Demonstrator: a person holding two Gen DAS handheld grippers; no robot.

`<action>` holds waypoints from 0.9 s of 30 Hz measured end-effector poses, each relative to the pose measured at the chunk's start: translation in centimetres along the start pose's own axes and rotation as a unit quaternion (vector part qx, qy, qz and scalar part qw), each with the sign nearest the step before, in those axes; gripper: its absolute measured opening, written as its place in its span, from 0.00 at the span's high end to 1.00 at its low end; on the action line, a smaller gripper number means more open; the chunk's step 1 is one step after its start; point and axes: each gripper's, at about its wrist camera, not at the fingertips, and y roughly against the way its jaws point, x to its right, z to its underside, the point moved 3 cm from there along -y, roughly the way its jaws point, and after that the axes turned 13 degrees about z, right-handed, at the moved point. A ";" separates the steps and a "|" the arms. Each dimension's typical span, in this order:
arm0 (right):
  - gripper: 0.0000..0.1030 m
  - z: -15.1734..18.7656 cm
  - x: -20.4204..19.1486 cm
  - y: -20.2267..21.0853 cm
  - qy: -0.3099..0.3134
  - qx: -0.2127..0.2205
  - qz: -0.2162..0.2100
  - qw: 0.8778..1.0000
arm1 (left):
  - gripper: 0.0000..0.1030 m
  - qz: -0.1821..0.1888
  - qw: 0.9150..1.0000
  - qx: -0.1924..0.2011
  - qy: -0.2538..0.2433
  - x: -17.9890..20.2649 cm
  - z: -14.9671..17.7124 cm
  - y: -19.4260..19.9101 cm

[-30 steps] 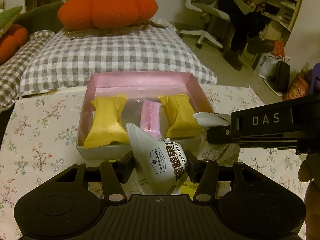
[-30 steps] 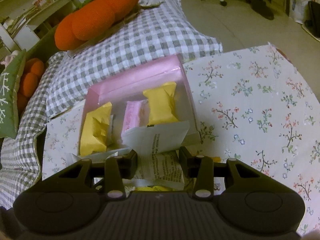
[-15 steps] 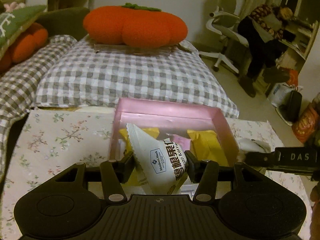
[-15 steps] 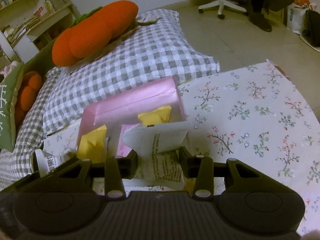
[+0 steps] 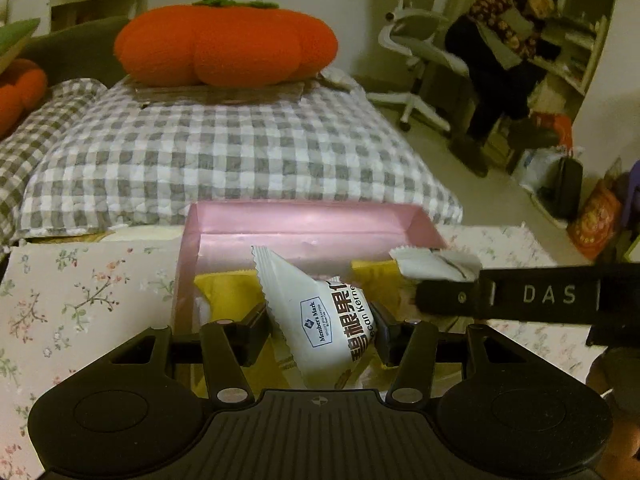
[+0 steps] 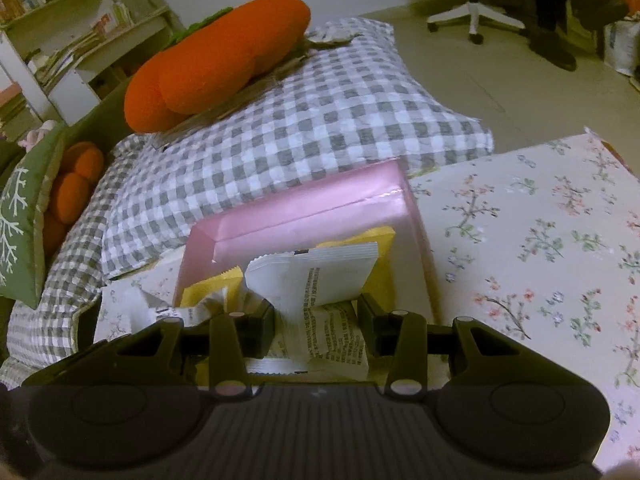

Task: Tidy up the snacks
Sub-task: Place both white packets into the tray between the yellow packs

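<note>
Both tongs have come forward over the pink box [image 5: 304, 220] since a second ago; its near wall has gone from view. Left tongs [image 5: 320, 330] clamp a white pecan packet [image 5: 324, 320] above the yellow packets [image 5: 228, 288] inside. Right tongs [image 6: 318, 314] pinch a second white packet [image 6: 320, 280], back side showing, over the box's middle. Box sits on the floral-cloth table [image 6: 540, 240], beside a checked cushion [image 5: 224, 152].

An orange pumpkin cushion [image 5: 226, 46] sits on a grey checked quilt [image 5: 224, 152] at upper centre. A white office chair [image 5: 420, 60] stands upper right; a floral tablecloth [image 6: 540, 240] fills the right.
</note>
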 end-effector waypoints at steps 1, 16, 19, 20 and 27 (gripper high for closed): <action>0.62 0.0 -0.2 -0.2 0.004 0.000 -0.001 1.000 | 0.50 0.000 1.000 -0.003 0.002 -0.2 0.0 -0.3; 0.50 -0.7 -0.5 0.6 -0.018 0.005 -0.041 0.999 | 0.30 -0.017 0.999 0.033 0.020 -1.2 -1.1 2.5; 0.50 -0.8 -0.3 1.3 -0.019 0.006 -0.041 0.999 | 0.29 -0.020 0.999 0.038 0.027 -1.3 -1.2 3.4; 0.50 -0.8 -0.2 1.5 -0.018 0.006 -0.037 0.999 | 0.28 -0.021 0.998 0.042 0.030 -1.3 -1.3 3.7; 0.50 -0.3 0.5 2.7 -0.016 -0.010 -0.035 0.999 | 0.25 -0.026 0.998 0.039 0.036 -1.1 -1.0 5.2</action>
